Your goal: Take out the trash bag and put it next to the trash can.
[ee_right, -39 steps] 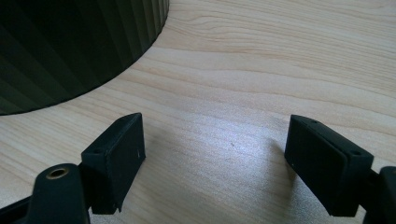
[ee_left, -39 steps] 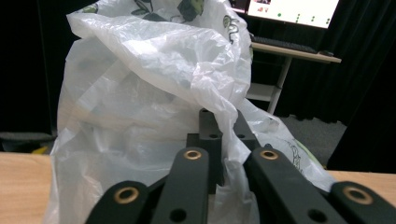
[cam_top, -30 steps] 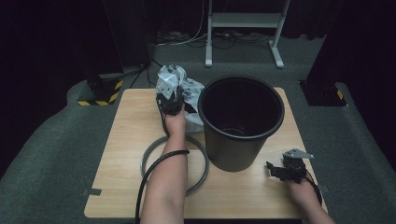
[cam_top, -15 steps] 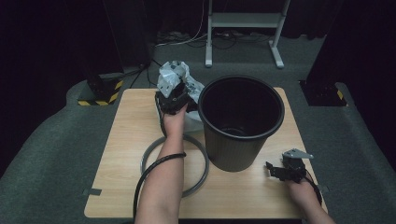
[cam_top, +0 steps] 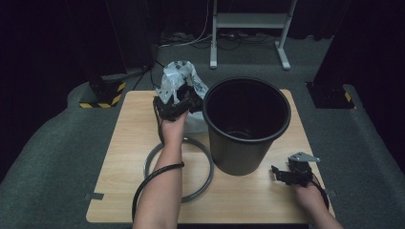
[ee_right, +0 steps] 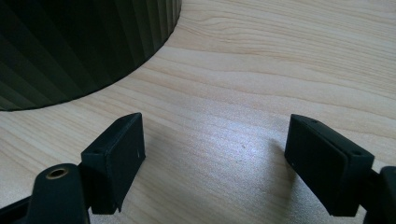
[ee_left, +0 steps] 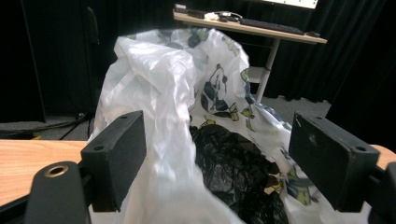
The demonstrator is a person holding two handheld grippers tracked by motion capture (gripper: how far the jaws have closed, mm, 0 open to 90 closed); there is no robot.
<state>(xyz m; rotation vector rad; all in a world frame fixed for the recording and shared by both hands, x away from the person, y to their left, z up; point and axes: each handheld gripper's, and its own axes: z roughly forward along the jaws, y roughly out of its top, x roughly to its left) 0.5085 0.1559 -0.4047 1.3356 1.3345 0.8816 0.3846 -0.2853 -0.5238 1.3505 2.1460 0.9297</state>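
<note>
- High view: the left gripper (cam_top: 173,102) sits at the white plastic bag (cam_top: 180,78), beside the black bin (cam_top: 247,125), ready to line it.
- Left gripper view: jaws have just been opening, spread around the bag (ee_left: 173,93), no longer pinching it.
- Right gripper view: the right gripper (ee_right: 215,156) is spread and empty over the wooden table (ee_right: 280,70), probably waiting.

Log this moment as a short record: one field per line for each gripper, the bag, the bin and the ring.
left gripper: jaws have just been opening; wide apart, plastic bag between them, pads not pressing it
right gripper: open, nothing between jaws, low over the table
plastic bag: crumpled, white with panda print, black plastic in its folds
bin: black, upright, right of the bag
ring: grey hoop, flat on the table
</note>
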